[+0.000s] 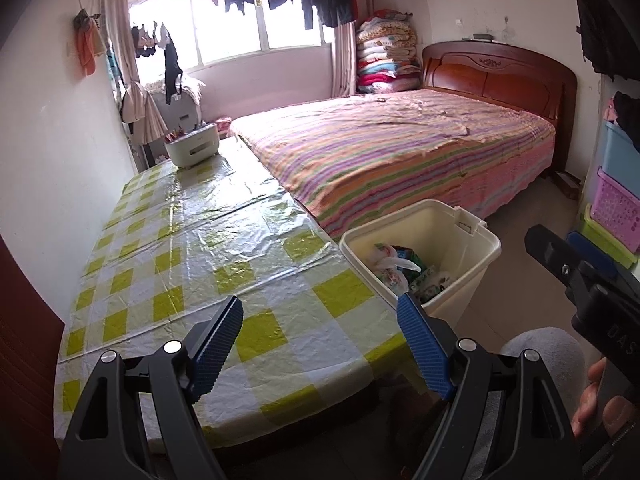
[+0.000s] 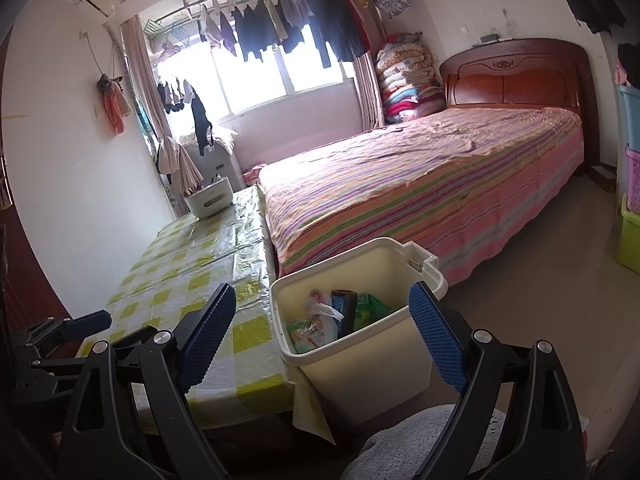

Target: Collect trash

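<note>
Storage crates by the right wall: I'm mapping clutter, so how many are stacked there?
4 in the left wrist view: blue crate on top, pink crate below, green crate, then dark blue crate lowest. More may hide beyond the frame.

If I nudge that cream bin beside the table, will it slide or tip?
The cream bin looks like thin plastic holding only wrappers and bags, so probably light. It stands tall on smooth floor tiles; a low push likely slides it, a push at the rim might tip it.

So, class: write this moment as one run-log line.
left tool: open, empty | right tool: open, empty | bin: on floor beside table, wrappers inside | tabletop: no loose trash seen
</note>
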### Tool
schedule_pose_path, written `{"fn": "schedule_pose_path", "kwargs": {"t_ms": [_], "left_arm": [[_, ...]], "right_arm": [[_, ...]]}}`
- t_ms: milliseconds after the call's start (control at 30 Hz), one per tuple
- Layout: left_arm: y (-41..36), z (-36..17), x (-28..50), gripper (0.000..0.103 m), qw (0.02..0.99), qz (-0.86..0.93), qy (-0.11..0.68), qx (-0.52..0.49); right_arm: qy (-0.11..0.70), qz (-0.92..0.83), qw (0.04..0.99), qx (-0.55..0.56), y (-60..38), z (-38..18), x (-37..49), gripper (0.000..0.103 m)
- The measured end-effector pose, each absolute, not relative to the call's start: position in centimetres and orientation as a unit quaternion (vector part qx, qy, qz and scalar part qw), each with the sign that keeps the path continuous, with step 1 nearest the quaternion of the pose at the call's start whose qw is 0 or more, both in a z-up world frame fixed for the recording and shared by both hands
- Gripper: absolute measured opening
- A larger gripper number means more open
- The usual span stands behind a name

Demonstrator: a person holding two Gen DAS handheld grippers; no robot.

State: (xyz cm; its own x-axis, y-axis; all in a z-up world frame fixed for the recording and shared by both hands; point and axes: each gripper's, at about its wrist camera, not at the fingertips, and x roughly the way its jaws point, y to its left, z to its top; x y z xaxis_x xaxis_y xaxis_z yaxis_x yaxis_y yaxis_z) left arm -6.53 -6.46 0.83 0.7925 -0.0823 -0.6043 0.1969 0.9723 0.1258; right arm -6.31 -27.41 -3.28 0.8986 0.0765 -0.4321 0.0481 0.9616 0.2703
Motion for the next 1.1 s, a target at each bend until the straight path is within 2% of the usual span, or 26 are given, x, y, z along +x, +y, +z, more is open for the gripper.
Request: {"fn": "schedule_pose_path", "kwargs": {"t_ms": [1100], "left_arm": [[-12.0, -0.6, -6.4, 0.077, 0.922, -0.119, 0.335, 0.152]], "right_arm": [[0.237, -0.021, 0.955, 0.178, -30.9, -5.8, -6.6, 0.087]]}}
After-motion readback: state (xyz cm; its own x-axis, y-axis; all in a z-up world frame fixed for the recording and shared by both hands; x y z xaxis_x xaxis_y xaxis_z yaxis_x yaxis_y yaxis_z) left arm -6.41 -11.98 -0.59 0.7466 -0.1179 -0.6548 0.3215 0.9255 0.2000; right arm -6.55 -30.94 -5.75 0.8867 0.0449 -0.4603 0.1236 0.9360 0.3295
